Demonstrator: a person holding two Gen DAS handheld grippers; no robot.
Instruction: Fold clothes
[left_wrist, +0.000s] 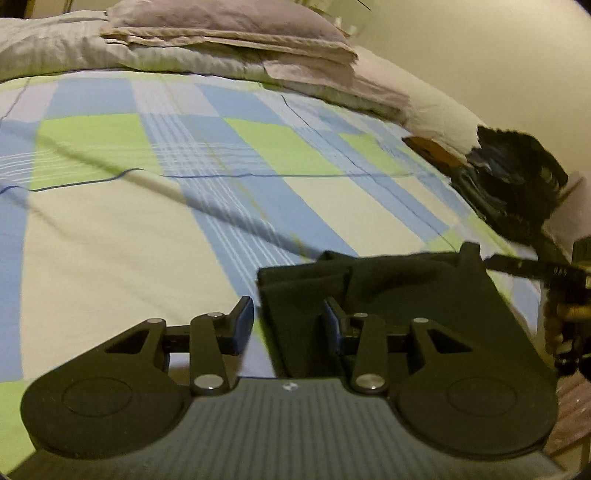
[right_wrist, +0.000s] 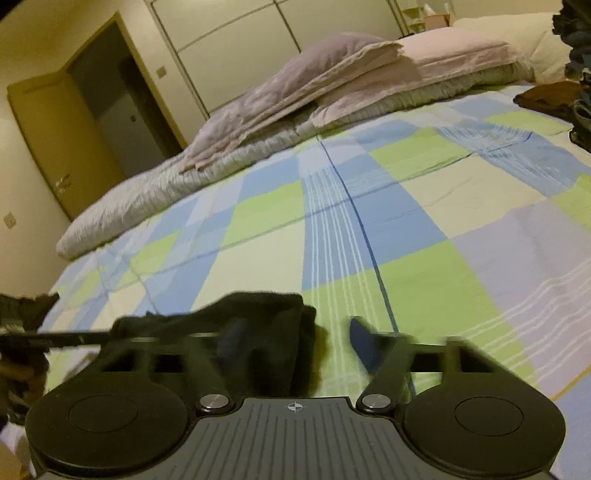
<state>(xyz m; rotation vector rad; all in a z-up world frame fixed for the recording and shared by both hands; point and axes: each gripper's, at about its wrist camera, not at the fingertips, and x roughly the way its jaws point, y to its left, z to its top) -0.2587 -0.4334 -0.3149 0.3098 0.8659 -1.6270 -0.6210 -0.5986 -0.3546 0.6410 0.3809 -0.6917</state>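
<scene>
Left wrist view: low and close over the bed (left_wrist: 110, 240), looking forward and slightly down along the left hand-held gripper (left_wrist: 290, 325) toward pillows (left_wrist: 229, 26) across the top of frame, wall at upper right. Right wrist view: equally low, tilted, looking over the right hand-held gripper (right_wrist: 299, 343) toward a door (right_wrist: 62, 136) at upper left. Shared by both: checked bedspread, pillows, folded dark garment (left_wrist: 406, 288) (right_wrist: 266, 325) at lower centre.

Black tongs (left_wrist: 289, 325), blue pads (left_wrist: 242, 325), silver screws, ribbed grey base
</scene>
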